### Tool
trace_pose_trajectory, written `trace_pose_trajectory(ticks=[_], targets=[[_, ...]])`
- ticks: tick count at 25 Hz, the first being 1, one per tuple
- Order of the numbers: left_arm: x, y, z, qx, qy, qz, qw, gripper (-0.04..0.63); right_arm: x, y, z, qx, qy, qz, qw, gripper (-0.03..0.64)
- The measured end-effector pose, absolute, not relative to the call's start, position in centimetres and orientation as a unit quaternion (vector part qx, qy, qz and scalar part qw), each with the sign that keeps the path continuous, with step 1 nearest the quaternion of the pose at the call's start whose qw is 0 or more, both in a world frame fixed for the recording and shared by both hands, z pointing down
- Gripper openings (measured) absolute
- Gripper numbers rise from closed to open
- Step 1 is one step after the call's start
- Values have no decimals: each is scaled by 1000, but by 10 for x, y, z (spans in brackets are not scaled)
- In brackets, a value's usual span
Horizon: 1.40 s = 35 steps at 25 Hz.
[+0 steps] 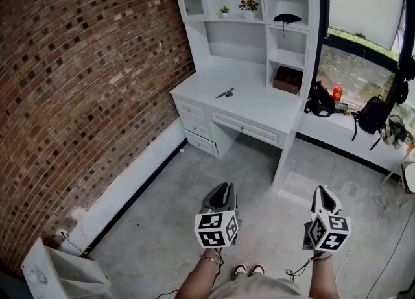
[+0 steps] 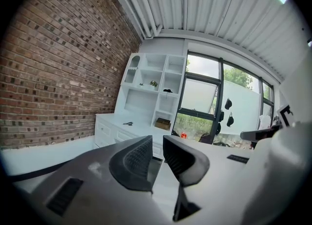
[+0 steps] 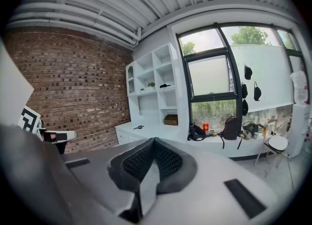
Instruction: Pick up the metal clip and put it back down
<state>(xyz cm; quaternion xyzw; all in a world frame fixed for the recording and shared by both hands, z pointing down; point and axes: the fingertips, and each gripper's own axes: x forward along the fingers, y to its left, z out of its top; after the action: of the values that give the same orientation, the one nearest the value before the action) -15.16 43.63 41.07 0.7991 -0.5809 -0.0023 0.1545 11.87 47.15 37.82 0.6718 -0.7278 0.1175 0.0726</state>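
The metal clip (image 1: 225, 93) lies small and dark on the white desk (image 1: 259, 106) at the far side of the room; it also shows as a speck in the left gripper view (image 2: 127, 123) and the right gripper view (image 3: 138, 127). Both grippers hang over the grey floor, far from the desk. My left gripper (image 1: 224, 192) has its jaws a narrow gap apart with nothing between them (image 2: 158, 143). My right gripper (image 1: 323, 194) has its ribbed pads pressed together at the tips, empty (image 3: 154, 141).
A brick wall (image 1: 78, 83) runs along the left. Shelves (image 1: 246, 6) rise over the desk, with a brown box (image 1: 288, 80) in a cubby. Bags (image 1: 319, 101) and a red bottle (image 1: 337, 91) sit on the window ledge. A white crate (image 1: 58, 272) stands low left.
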Motion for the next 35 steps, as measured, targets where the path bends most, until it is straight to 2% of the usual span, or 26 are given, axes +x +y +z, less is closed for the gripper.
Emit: trace_pose_trajectory(ticks=[14, 22, 35], targets=[[-176, 430, 421, 795, -589, 20, 145, 149, 110, 471, 394, 681, -717, 128, 78, 0], [-195, 415, 434, 791, -589, 19, 163, 149, 114, 469, 402, 699, -697, 139, 80, 1], [-186, 361, 442, 784, -602, 40, 146, 149, 134, 409, 416, 701, -692, 156, 77, 2]])
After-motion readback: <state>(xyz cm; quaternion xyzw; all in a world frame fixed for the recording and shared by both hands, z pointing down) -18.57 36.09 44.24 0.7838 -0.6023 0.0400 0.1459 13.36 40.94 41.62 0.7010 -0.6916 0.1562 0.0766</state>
